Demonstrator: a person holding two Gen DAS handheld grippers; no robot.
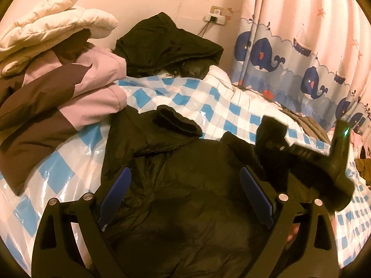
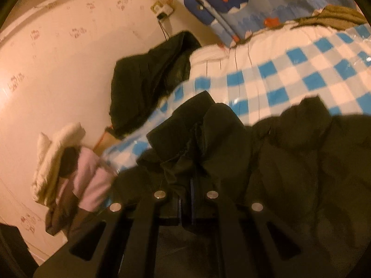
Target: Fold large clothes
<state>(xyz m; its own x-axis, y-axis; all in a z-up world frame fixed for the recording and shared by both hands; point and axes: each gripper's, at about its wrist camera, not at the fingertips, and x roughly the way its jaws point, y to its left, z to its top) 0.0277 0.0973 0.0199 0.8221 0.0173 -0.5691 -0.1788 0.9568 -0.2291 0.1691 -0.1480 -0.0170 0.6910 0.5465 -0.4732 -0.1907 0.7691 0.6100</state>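
Note:
A large black puffer jacket [image 1: 185, 197] lies spread on the blue-and-white checked bed cover [image 1: 220, 106]. My left gripper [image 1: 185, 185] is open, its blue pads [image 1: 255, 197] spread just above the jacket's middle. My right gripper [image 1: 301, 155] shows at the right of the left wrist view, holding the jacket's sleeve up. In the right wrist view my right gripper [image 2: 186, 180] is shut on a bunched fold of the black jacket [image 2: 289, 162], lifted off the cover [image 2: 301, 74].
A stack of folded coats, cream [image 1: 53, 25] on pink-and-brown [image 1: 69, 97], sits at the left. Another black garment [image 1: 167, 44] lies by the wall. A whale-print curtain [image 1: 301, 58] hangs at the right. A wall socket [image 1: 215, 16] is behind.

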